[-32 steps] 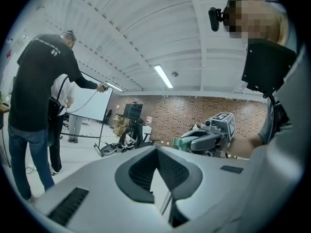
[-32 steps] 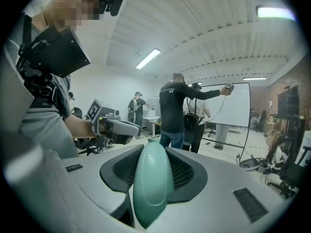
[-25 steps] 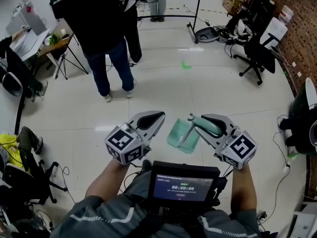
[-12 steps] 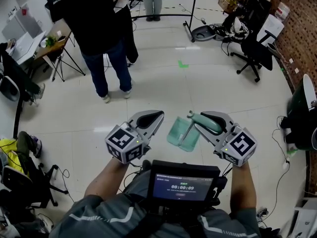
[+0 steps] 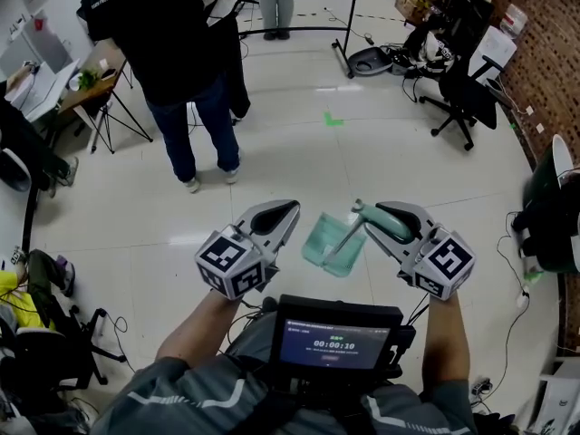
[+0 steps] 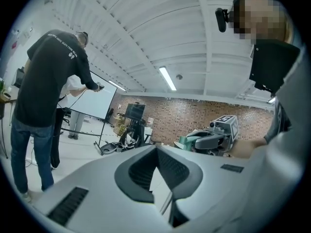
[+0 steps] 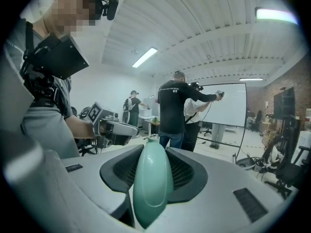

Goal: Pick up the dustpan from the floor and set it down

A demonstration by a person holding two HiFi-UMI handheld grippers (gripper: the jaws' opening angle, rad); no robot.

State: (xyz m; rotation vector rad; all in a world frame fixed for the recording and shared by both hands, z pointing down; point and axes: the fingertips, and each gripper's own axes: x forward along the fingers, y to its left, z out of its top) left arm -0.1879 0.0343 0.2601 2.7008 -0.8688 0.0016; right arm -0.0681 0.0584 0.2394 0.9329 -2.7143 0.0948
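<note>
Dustpan (image 5: 332,243) hangs off the floor (image 5: 299,161), near the person and between both grippers. Its handle is clamped in the right gripper (image 5: 367,214), while the left gripper (image 5: 288,214) is closed on nothing. Lifting looks done, so the next move is lowering it flat and releasing; the right gripper view shows only the handle, with the pan hidden below.

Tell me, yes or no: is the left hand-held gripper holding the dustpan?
No, the left hand-held gripper has nothing between its jaws; the dustpan is clamped by its green handle in the right hand-held gripper.
</note>
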